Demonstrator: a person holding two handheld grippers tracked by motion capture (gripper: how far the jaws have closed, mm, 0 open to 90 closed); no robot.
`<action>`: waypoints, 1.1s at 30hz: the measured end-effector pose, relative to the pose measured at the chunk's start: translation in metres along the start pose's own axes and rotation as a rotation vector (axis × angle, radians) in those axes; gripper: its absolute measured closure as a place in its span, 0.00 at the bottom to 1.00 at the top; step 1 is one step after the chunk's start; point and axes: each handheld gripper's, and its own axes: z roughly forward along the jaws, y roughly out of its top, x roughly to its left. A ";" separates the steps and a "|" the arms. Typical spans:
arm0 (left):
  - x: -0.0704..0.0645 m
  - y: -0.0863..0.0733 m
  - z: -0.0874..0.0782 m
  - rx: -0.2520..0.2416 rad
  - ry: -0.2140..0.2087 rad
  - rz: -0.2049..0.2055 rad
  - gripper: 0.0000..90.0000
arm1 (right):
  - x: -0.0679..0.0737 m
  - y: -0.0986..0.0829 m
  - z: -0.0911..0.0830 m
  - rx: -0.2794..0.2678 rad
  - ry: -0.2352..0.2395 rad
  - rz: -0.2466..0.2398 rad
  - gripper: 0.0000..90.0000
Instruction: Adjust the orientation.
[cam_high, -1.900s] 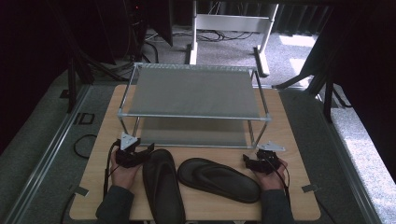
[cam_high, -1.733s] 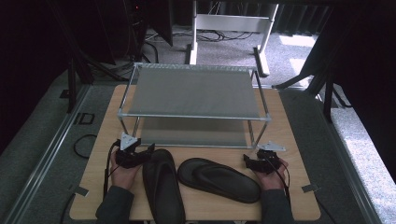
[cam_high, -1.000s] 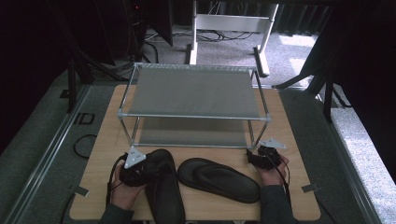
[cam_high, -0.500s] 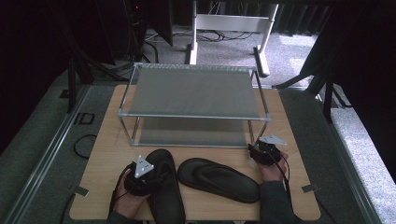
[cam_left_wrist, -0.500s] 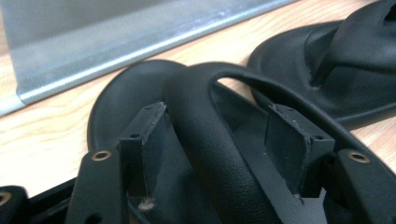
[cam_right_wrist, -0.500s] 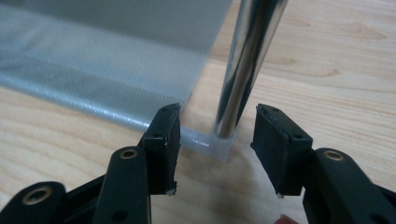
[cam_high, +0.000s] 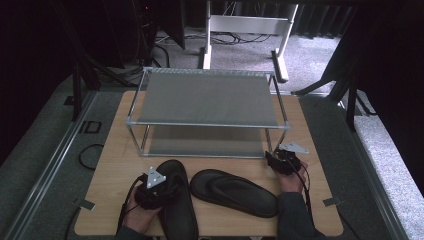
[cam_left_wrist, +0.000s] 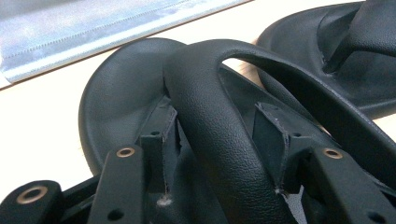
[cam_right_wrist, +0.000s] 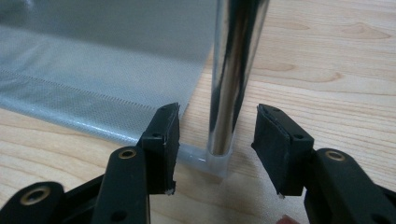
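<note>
Left tongs (cam_left_wrist: 212, 186) wide astride one flip-flop's strap (cam_left_wrist: 219, 140); right tongs (cam_right_wrist: 215, 140) wide around rack leg (cam_right_wrist: 233, 70); two flip-flops (cam_high: 232, 192) on bench (cam_high: 115, 145).

Left sandal (cam_high: 176, 202) heel cut off by high view's bottom edge; left gripper (cam_high: 152, 189) covers its strap there.
</note>
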 end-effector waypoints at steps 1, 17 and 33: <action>0.000 0.000 0.000 0.000 -0.002 -0.001 0.58 | 0.000 0.000 0.000 0.000 -0.005 -0.001 0.56; 0.005 0.011 0.002 -0.031 -0.003 -0.062 0.67 | -0.001 0.001 0.002 0.016 -0.005 0.002 0.56; 0.017 0.038 0.020 -0.089 -0.012 -0.105 0.74 | -0.001 0.001 0.002 0.020 0.000 -0.001 0.56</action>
